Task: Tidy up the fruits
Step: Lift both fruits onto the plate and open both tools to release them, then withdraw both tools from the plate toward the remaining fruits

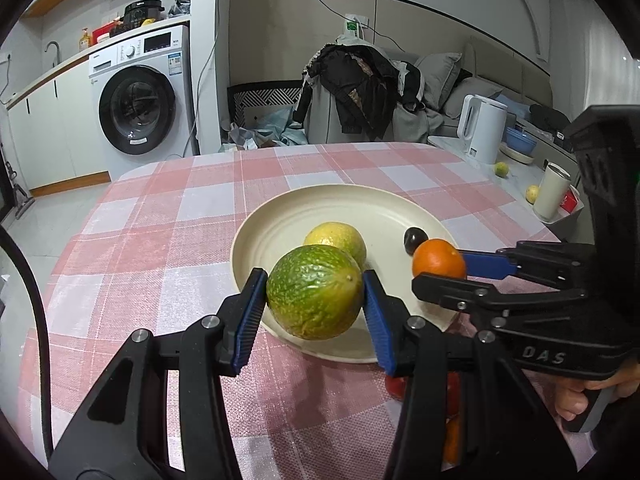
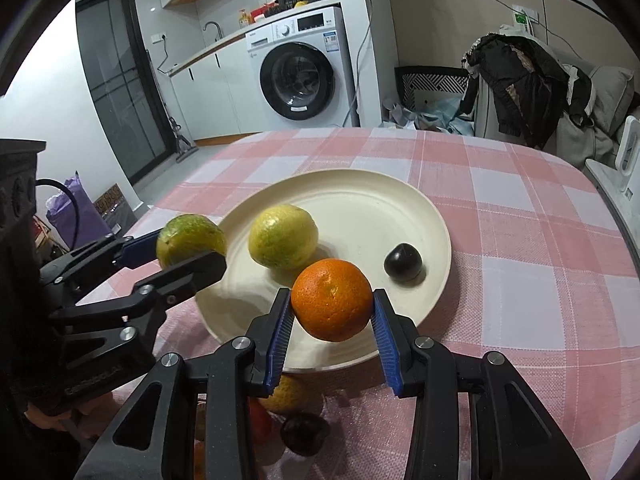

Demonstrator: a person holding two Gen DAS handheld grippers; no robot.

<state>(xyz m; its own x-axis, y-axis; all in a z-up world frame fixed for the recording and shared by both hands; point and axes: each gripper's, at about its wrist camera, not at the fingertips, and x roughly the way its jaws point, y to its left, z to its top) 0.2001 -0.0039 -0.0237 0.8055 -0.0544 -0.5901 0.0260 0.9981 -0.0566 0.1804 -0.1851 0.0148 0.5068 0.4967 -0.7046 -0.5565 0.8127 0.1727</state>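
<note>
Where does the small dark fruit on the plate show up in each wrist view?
Left wrist view: the small dark fruit lies right of centre on the plate, just behind the orange held by the right hand-held gripper.
Right wrist view: it lies right of centre, near the plate's right rim, beyond the orange.
Shared landmark: the washing machine behind the table.

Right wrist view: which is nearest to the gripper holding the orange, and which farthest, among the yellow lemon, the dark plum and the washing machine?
From the right gripper:
1. Yellow lemon, on the plate, ahead to the left, and dark plum, on the plate, ahead to the right: too close to call.
2. Washing machine, across the room.
</note>
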